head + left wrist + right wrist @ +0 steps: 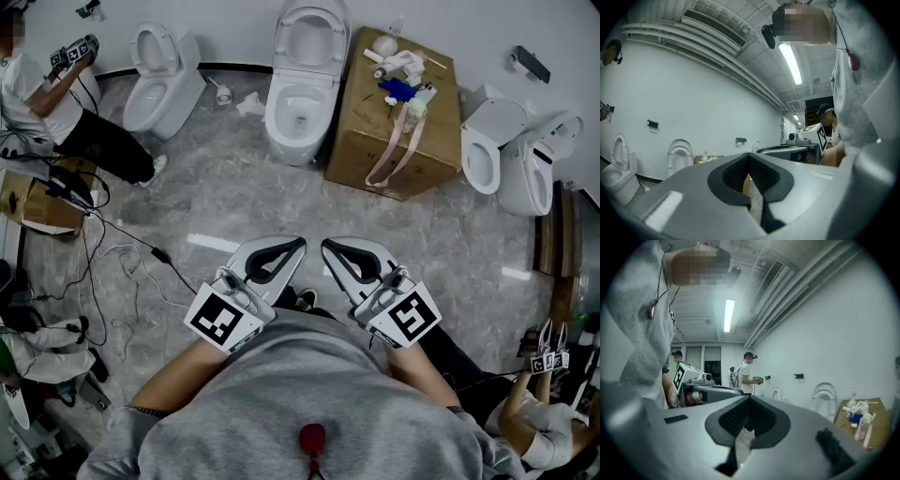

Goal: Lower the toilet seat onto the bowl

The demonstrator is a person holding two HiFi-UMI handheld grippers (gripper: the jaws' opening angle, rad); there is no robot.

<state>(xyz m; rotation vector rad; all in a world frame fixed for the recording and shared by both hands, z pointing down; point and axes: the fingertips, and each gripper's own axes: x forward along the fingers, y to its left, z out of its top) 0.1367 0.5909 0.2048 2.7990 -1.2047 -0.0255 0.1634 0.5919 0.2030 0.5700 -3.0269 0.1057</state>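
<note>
Far left by the wall (234,28), a person (56,108) crouches with their own pair of grippers. Black cables (122,248) snake over the grey floor (216,192) below them. Next along the wall is a small toilet (159,84), bowl open. My left gripper (298,244) sits low in the head view, close to my body, held level and aimed at the wall. In the left gripper view its jaws are pressed together at the tips, nothing in them. Dead ahead, in line with the gap between my two grippers, is the target toilet (302,103). Its toilet seat (283,36) stands up, leaning back toward the wall, and the bowl (298,120) is uncovered. It's well apart from both grippers, no contact. My right gripper (328,246) mirrors the left, just beside it, tips angled in toward each other. The right gripper view shows its jaws pressed together too, empty. Right of the target toilet is a cardboard box (427,141); I can't tell whether the two touch. It has white and blue odds and ends on top and a pink strap (394,155) hanging over its front. Further right are two more toilets (511,155), close together. In the bottom right corner, another person (534,436) holds grippers.
</note>
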